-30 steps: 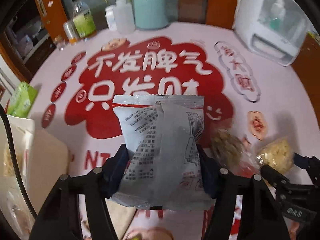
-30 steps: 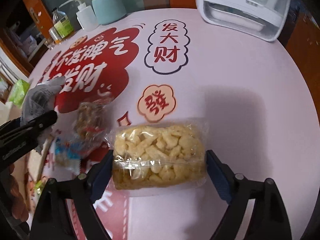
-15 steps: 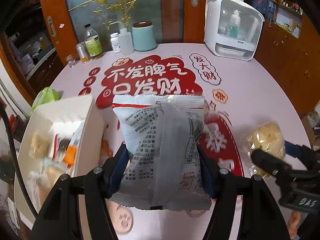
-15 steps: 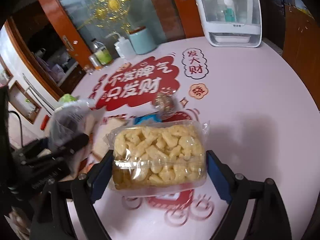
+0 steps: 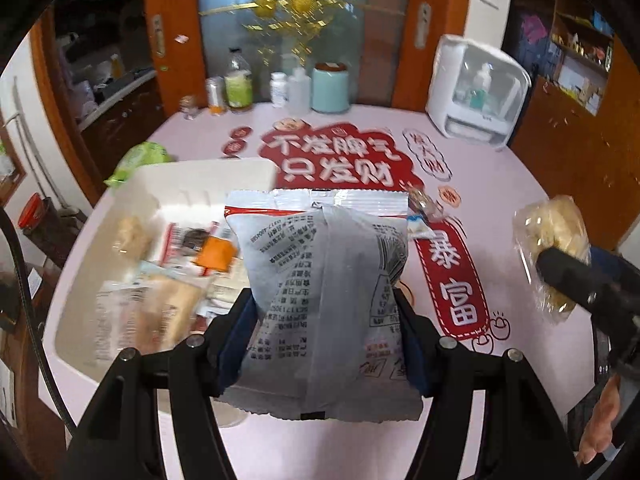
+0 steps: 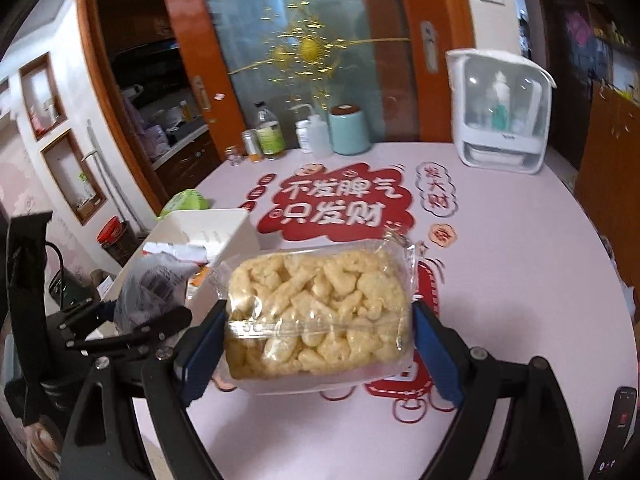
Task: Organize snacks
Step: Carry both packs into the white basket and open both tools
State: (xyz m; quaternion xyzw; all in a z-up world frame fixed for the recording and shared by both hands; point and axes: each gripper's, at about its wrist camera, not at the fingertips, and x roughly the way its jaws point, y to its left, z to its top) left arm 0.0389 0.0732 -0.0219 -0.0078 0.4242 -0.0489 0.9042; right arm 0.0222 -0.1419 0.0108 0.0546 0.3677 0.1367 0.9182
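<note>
— Two tools, what have they got?
— My left tool (image 5: 326, 344) grips a grey packet (image 5: 324, 300), frame centre, beside the bin (image 5: 168, 184). My right tool (image 6: 318, 354) clamps a puff pack (image 6: 318, 312) above the desk (image 6: 520, 264).

The white bin (image 5: 208, 172) contents are a blurry mess, can't read any packs. The silver snack packet (image 5: 324, 300) hides the bin's right wall, and a small wrapped snack (image 5: 420, 216) peeks out behind it.

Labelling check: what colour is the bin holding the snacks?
White bin, clearest in the left wrist view.
</note>
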